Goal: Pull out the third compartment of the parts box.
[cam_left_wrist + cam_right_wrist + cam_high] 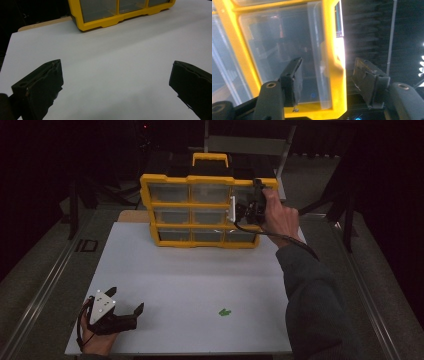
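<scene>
Organizer [200, 210], yellow-framed with clear drawers, stands at the table's [190, 280] far edge, where my right gripper [325, 75] straddles its frame edge with jaws apart, unclamped, while my left gripper [125, 302] rests wide open on the near corner.

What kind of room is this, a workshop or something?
Probably a test or recording studio rather than a workshop: a bare white table in a darkened room, a yellow drawer organizer on it, and stands around.

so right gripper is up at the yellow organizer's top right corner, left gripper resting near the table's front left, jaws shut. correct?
Nearly. The left gripper has its jaws wide open, with bare table between them, as the left gripper view shows. The right gripper is at the yellow organizer.
</scene>
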A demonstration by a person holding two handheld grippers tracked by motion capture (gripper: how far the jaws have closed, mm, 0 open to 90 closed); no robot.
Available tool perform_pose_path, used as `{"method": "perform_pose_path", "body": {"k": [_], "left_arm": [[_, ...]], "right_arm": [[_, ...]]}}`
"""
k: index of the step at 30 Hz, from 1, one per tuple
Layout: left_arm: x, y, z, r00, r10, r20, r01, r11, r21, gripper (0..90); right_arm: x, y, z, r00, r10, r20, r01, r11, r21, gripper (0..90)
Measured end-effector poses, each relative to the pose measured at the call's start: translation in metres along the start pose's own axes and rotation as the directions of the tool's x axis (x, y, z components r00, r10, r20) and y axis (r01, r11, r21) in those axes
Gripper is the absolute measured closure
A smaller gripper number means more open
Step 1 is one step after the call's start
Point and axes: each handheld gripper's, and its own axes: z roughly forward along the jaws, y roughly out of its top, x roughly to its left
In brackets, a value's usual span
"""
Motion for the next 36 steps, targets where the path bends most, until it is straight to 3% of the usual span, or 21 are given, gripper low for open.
{"method": "perform_pose_path", "body": {"k": [13, 28, 36], "left_arm": [[-0.001, 0.000, 0.001, 1.0000, 0.002, 0.004, -0.002, 1.0000, 0.002, 0.0], [0.000, 0.000, 0.001, 1.0000, 0.002, 0.003, -0.002, 1.0000, 0.006, 0.0], [0.000, 0.000, 0.001, 1.0000, 0.001, 0.003, -0.001, 1.0000, 0.005, 0.0]], "right_arm": [[0.001, 0.000, 0.007, 0.9990, -0.037, 0.024, 0.036, 0.999, 0.018, 44.2], [0.005, -0.002, 0.010, 0.9951, -0.087, 0.047, 0.086, 0.996, 0.019, 58.3], [0.008, -0.003, 0.010, 0.9921, -0.107, 0.066, 0.105, 0.994, 0.030, 60.7]]}}
